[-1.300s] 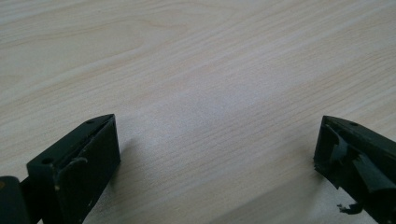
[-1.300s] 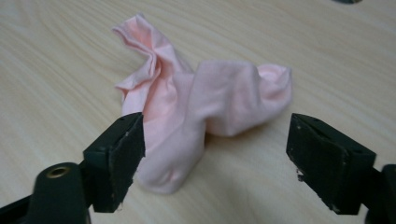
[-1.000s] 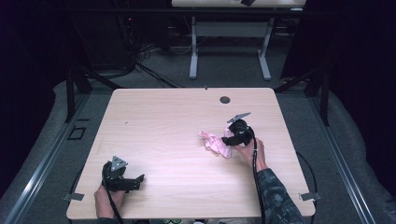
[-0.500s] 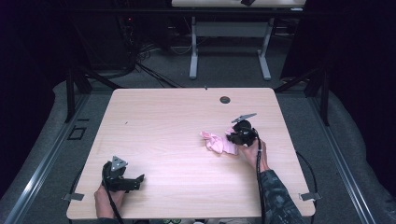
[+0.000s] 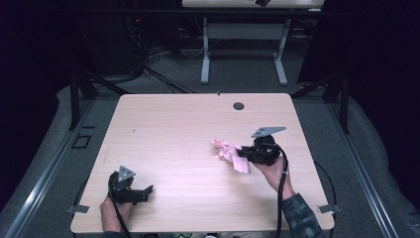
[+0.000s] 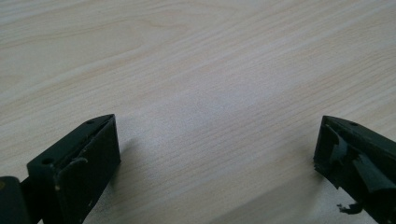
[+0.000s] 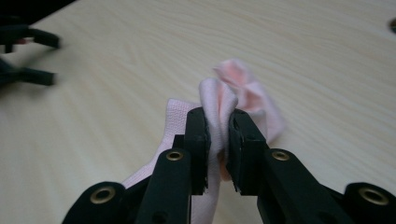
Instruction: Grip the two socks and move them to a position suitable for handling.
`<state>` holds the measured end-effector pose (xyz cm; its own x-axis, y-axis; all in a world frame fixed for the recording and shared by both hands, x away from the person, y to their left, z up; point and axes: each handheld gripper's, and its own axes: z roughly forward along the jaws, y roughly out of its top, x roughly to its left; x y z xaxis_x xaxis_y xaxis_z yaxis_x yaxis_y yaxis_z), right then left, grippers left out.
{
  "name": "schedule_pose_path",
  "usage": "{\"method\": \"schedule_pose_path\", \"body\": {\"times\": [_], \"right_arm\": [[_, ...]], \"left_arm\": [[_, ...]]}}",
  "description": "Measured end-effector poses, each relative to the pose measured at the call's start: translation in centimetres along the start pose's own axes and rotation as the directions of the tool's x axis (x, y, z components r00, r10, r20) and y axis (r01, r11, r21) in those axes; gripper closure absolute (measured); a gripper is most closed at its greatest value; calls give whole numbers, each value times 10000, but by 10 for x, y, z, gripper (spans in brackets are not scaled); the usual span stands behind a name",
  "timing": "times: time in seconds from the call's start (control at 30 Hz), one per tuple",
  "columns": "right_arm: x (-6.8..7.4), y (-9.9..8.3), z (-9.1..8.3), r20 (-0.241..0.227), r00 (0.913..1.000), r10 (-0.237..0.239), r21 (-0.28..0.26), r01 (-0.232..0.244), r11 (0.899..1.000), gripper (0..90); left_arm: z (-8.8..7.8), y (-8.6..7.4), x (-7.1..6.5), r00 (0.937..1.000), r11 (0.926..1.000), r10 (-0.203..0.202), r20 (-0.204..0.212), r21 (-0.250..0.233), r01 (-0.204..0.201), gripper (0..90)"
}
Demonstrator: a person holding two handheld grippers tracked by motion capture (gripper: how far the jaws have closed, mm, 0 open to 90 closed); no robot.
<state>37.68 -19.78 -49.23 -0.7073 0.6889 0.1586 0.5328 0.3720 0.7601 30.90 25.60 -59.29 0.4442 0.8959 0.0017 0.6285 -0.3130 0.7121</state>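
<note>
Two claws on the wood surface (image 5: 188, 129). Right claw (image 7: 217, 140) pinches a pink cloth (image 7: 238, 93), its lower part hidden behind the jaws; cloth lies below the surface's round hole (image 5: 238, 105). Left claw (image 6: 217, 149) gapes wide, holding nothing, tips cut off.

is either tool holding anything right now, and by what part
The right tool is shut on the pink cloth, pinching a raised fold near its middle. The left tool is open over the table, holding nothing.
</note>
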Motion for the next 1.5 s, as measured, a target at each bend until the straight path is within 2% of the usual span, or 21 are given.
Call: {"method": "schedule_pose_path", "body": {"times": [0.03,0.07,0.13,0.17,0.2,0.23,0.37,0.4,0.43,0.5,0.57,0.7,0.73,0.77,0.83,0.97,1.07,1.1,1.2,1.27,1.5], "right_arm": [[0,0,0,0,10000,0,0,0,10000,786],[17,-3,-5,-564,9983,-120,-155,112,9998,784],[30,-5,-8,-1094,9938,-211,-240,186,9995,780],[30,-5,-8,-1094,9938,-211,-240,186,9995,780],[37,-7,-10,-1416,9896,-246,-250,212,9995,778],[52,-13,-9,-2130,9767,-249,-149,223,9996,761],[60,-27,0,-2349,9719,-163,330,247,9991,741],[57,-44,16,-2072,9783,20,931,176,9955,713],[56,-50,22,-1975,9802,104,1188,134,9928,686],[51,-63,36,-1186,9929,-7,1695,210,9853,602],[48,-71,39,-786,9969,-84,1729,219,9847,492],[48,-73,28,-120,9994,-325,1435,339,9891,374],[50,-72,21,285,9985,-466,1256,427,9912,342],[56,-69,6,994,9929,-648,974,551,9937,332],[64,-68,-6,1424,9856,-907,774,802,9938,343],[90,-71,-13,1416,9803,-1378,889,1261,9880,384],[102,-75,-6,1134,9795,-1664,1181,1530,9811,418],[109,-81,8,969,9782,-1839,1689,1659,9716,421],[104,-89,24,1035,9784,-1788,2326,1510,9608,439],[97,-94,31,1053,9822,-1556,2484,1255,9605,473],[83,-97,26,1036,9897,-983,1938,768,9780,700]], "left_arm": [[0,0,0,10000,10000,0,0,0,0,2],[0,0,0,10000,10000,-4,-2,-4,4,2],[0,0,0,10000,10000,3,0,2,-3,2],[0,0,0,10000,10000,3,0,2,-3,2],[0,0,0,10000,10000,0,0,0,0,2],[0,0,0,10000,10000,4,0,0,-4,2],[0,0,0,10000,10000,2,2,-4,-2,2],[0,0,0,10000,10000,5,2,-2,-5,2],[0,0,0,10000,10000,5,3,-3,-5,2],[0,0,0,10000,10000,7,4,-1,-7,2],[0,0,0,10000,10000,4,5,4,-4,2],[0,0,0,10000,10000,-7,4,12,7,2],[0,0,0,10000,10000,-6,4,14,6,2],[0,0,0,10000,10000,-9,1,12,9,2],[0,0,0,10000,10000,-16,-1,10,16,2],[0,0,0,10000,10000,-18,-4,12,18,2],[0,0,0,10000,10000,-18,-3,14,18,2],[0,0,0,10000,10000,-11,-6,7,11,2],[0,0,0,10000,10000,-9,-6,5,9,2],[0,0,0,10000,10000,-6,-2,7,6,2],[0,0,0,10000,10000,-24,-1,8,24,4]]}}
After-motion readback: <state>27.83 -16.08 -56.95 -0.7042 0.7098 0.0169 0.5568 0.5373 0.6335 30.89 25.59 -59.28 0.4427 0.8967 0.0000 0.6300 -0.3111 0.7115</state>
